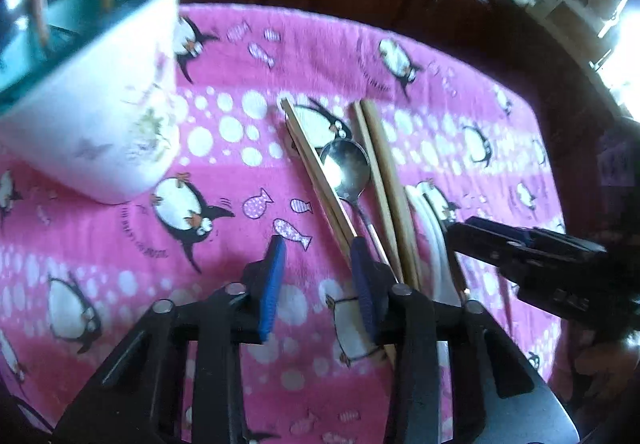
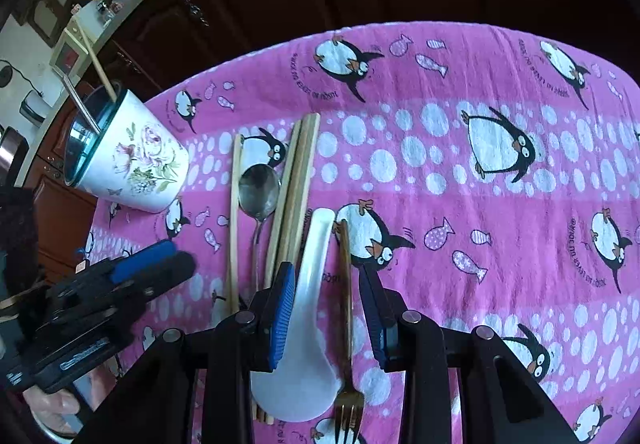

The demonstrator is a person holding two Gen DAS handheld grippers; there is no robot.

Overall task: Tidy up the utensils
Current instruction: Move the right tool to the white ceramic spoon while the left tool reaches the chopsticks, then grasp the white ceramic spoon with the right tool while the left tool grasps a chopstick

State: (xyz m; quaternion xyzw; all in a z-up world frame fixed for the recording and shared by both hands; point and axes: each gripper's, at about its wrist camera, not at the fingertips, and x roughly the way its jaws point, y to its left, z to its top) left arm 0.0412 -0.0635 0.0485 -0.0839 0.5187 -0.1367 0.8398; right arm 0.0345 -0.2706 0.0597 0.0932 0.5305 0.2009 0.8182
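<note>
Hovering: your left gripper [image 1: 316, 264] released over chopsticks [image 1: 316, 172]; right gripper [image 2: 328, 280] released, straddling white spoon [image 2: 304, 324] and fork [image 2: 346, 324]. Next: clench on one utensil, carry to cup [image 2: 132, 164].

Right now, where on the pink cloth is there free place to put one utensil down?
Free: the wide stretch of pink cloth right of the fork, and a smaller patch between the floral cup and the single chopstick. Crowded: the middle row, where the metal spoon, chopsticks and white spoon lie close together.
</note>
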